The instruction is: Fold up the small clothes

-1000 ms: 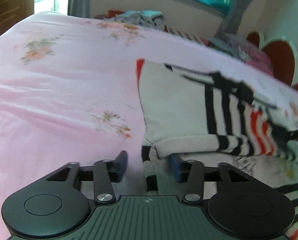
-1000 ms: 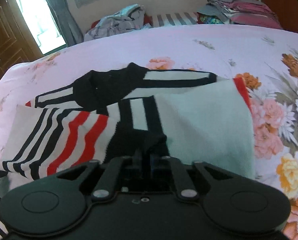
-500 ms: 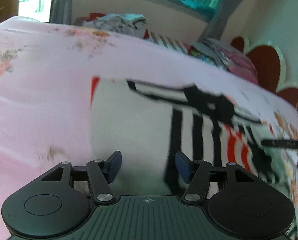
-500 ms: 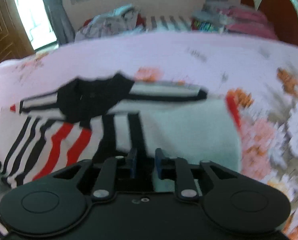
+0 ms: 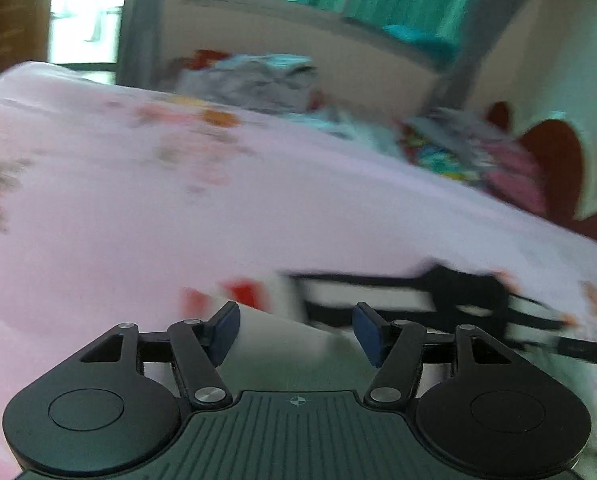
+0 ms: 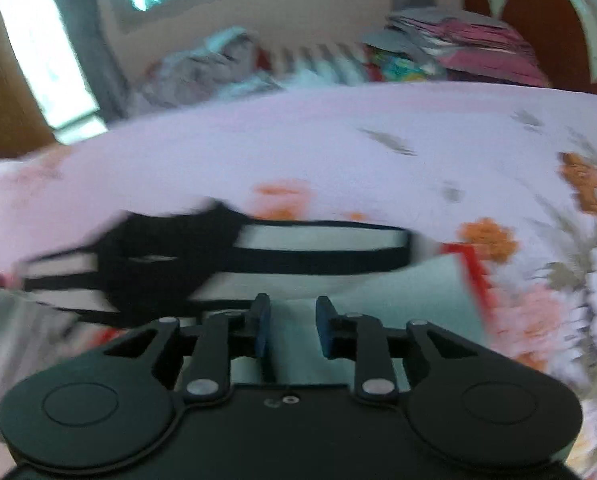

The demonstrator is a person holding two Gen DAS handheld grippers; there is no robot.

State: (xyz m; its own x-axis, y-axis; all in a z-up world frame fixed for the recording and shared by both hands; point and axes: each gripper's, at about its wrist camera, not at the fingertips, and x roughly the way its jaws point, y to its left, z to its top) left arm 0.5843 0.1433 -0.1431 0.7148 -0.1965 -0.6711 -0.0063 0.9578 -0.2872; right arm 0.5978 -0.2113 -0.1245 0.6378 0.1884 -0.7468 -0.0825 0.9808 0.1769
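Sweater (image 6: 410,300) w/ stripes under both claws, jaws apart, nothing gripped.

I see a wide bed (image 6: 338,140) under a pale pink sheet printed with orange and pink flowers. A folded knit garment, white with black and red stripes (image 6: 322,240), lies flat on it near me. Along its far edge rest a crumpled grey heap of clothes (image 5: 258,80) and a stack of folded pink and grey fabrics (image 6: 470,40)
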